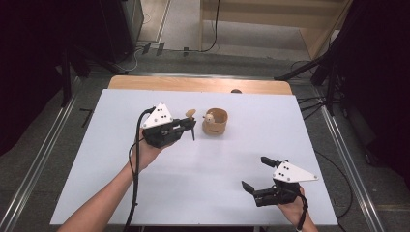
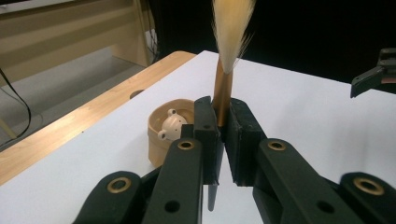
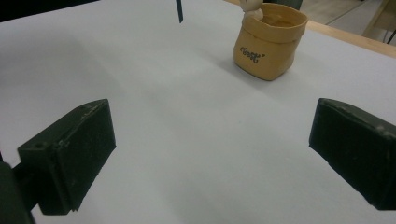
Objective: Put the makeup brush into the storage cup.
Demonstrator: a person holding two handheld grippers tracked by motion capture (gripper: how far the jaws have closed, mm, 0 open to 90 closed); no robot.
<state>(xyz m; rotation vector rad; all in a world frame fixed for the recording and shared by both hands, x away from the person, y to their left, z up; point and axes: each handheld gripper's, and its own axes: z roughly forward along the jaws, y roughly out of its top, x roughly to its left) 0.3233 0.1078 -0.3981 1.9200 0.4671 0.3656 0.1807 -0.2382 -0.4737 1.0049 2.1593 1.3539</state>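
The left claw (image 2: 223, 140) clamps the brown-handled, pale-bristled brush (image 2: 224, 88) upright beside the tan bear-figure pot (image 1: 215, 122) mid-desk, presumably for insertion, while the right claw (image 1: 255, 174) waits open near the desk's (image 1: 121, 159) near-right corner.

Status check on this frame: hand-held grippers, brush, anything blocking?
Left hand-held gripper shut on brush, bristles up. Right hand-held gripper open, nothing between jaws. Pot sits just beyond the brush. Nothing in the way.

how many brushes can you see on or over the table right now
1. The brush is clamped in the left gripper, bristles up, beside the tan pot with the small bear figure. More could be hidden inside the pot.
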